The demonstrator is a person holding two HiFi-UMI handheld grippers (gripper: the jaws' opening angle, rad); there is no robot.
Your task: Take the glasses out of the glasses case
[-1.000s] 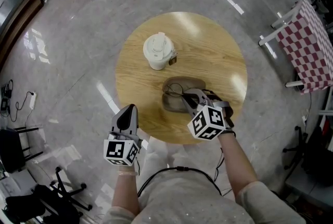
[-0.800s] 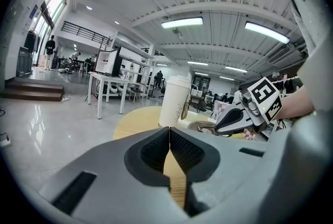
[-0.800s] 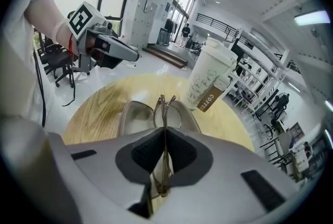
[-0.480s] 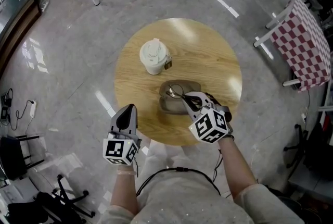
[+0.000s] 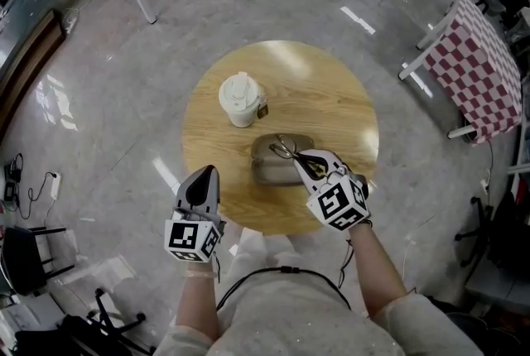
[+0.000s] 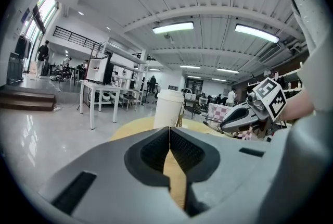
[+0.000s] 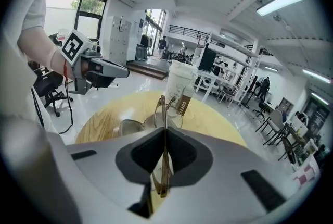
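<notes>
Right hand-held gripper (image 5: 299,156), at lower right of centre in the head view, is shown with its jaws closed almost fully on one temple arm of the glasses (image 5: 284,149). In the right gripper view the thin arm is seen pinched edge-on between the pads of the right hand-held gripper (image 7: 165,131), and the glasses (image 7: 162,109) project forward from the jaw tips with both lenses facing the tabletop (image 7: 104,121). The left hand-held gripper (image 5: 204,172) is held at lower left of the head view, over the near edge of the round wooden tabletop (image 5: 331,98). In its own view, the jaws of the left hand-held gripper (image 6: 169,132) are seen pressed together with nothing between them.

The tabletop fills the centre of the head view, surrounded by a glossy grey floor (image 5: 108,98). The grey glasses case (image 5: 269,170) lies open just below the centre of the tabletop. The glasses are seen over its upper right part, at the tip of the right jaws. A white lidded cup (image 5: 239,99) stands upright to the upper left of the case, apart from it. The same cup appears beyond the jaws in the left gripper view (image 6: 169,108) and behind the glasses in the right gripper view (image 7: 182,87).
</notes>
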